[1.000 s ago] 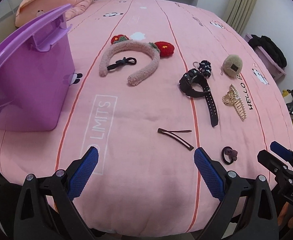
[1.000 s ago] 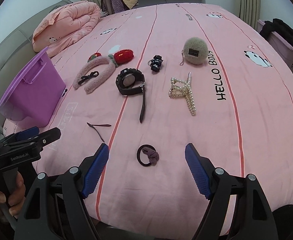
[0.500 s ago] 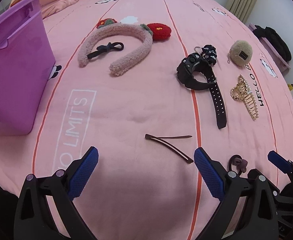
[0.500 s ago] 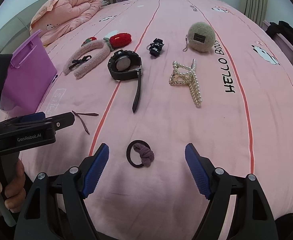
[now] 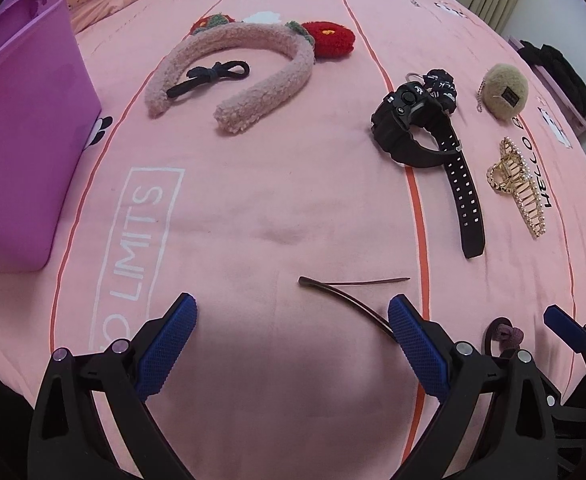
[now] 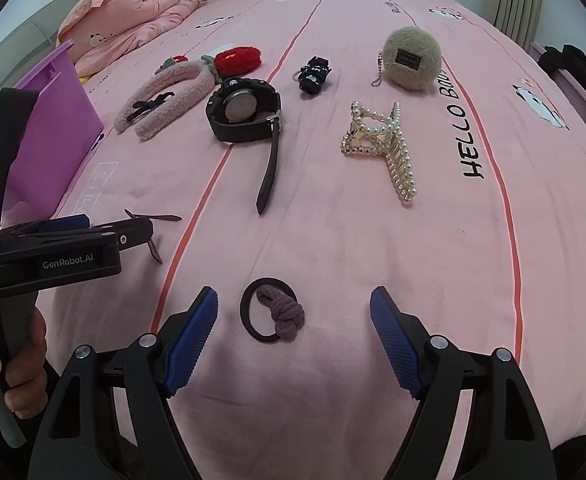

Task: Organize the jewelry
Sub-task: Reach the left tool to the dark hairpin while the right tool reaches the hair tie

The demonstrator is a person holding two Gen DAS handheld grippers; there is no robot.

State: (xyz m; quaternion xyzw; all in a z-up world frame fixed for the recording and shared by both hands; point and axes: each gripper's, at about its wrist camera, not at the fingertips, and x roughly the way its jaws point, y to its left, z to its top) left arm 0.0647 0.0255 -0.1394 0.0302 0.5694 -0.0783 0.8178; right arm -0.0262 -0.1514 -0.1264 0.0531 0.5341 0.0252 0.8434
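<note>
Both tongs held wide, empty — left tongs (image 5: 291, 338) risk sliding off thin hair clip (image 5: 345, 286); right tongs (image 6: 293, 334) risk pinching bedsheet (image 6: 373, 240) under hair tie (image 6: 273, 314).

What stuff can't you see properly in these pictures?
- Inside of the purple bin: left wrist view shows only its outer wall, cut off by the frame edge.
- Hair tie in the left wrist view: partly behind the left gripper.
- Brown hair clip in the right wrist view: its middle is hidden by the left gripper.
- Label on the fuzzy ball: too small to read.
</note>
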